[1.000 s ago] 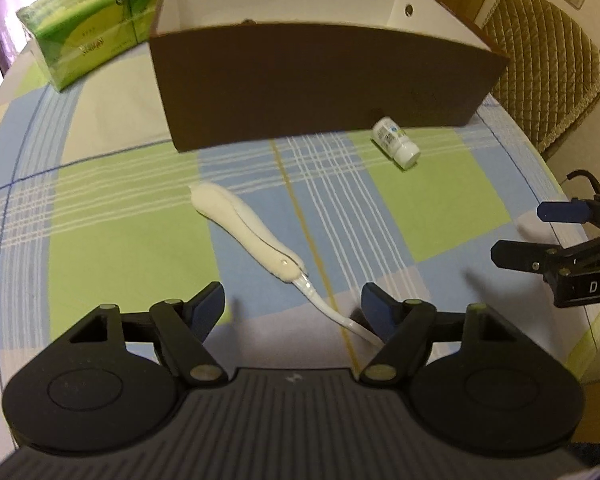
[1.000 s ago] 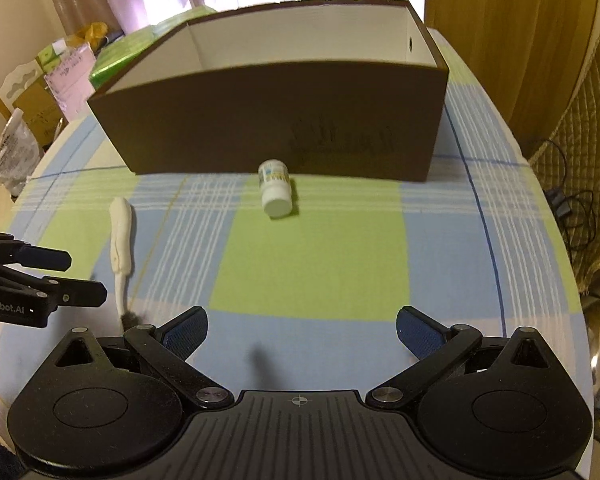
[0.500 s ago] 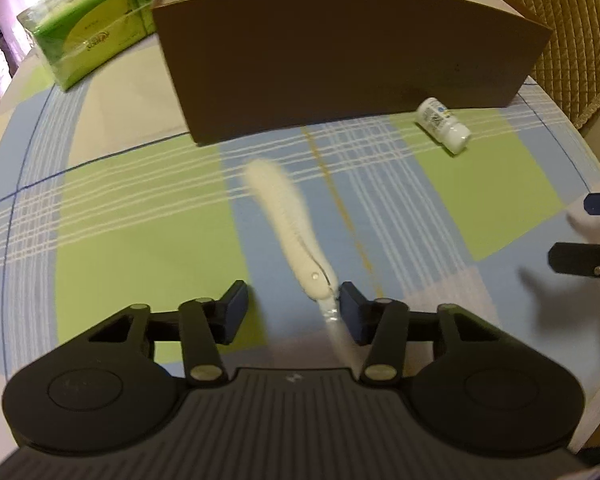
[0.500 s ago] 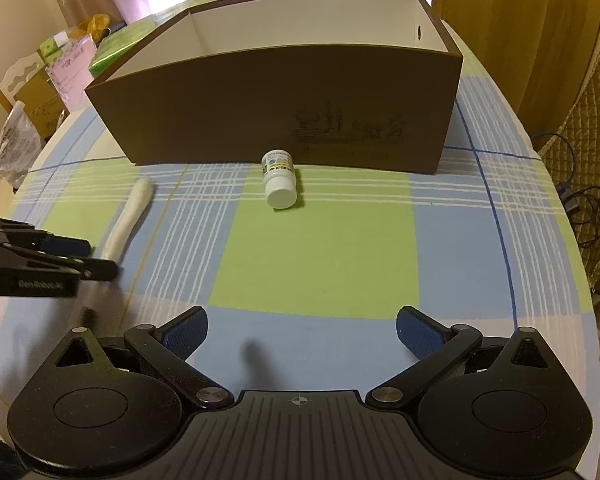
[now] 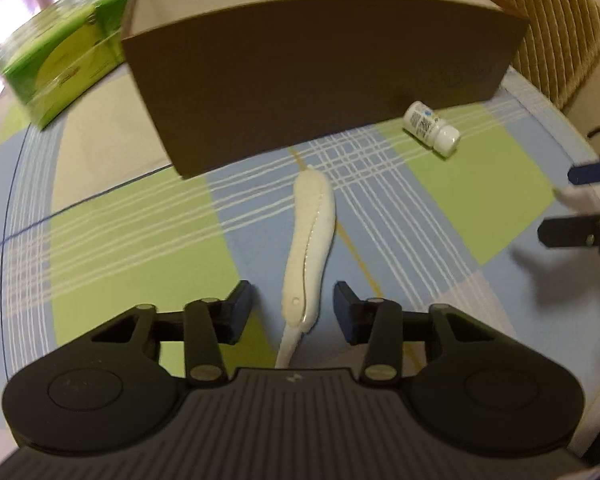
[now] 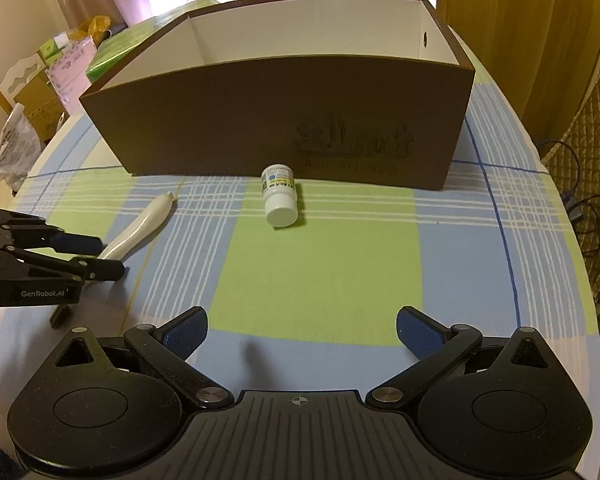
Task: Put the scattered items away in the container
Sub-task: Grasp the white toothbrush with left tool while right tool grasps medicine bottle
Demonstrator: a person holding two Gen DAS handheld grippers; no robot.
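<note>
A cream-white brush handle [image 5: 310, 240] lies on the checked tablecloth in front of the brown box [image 5: 320, 80], its thin neck running back under my left gripper [image 5: 292, 312]. The left jaws are closing with the handle's lower end between them. A small gap shows on each side, so the pads do not press on it. In the right wrist view the left gripper [image 6: 92, 254] straddles the same handle [image 6: 140, 228]. A white pill bottle [image 6: 279, 196] lies on its side just before the box [image 6: 260, 120]. My right gripper [image 6: 302, 332] hangs open and empty, well short of the bottle.
A green tissue pack [image 5: 60, 68] sits left of the box. A quilted chair back [image 5: 552, 40] stands past the table's right edge. Bags and cartons [image 6: 40, 92] crowd the far left. Cables [image 6: 580, 208] hang off the right. The box's white inside shows no contents.
My left gripper came forward and down over the handle, and its jaws narrowed from wide to close around it. The handle now lines up between the pads. The right gripper stayed put.
</note>
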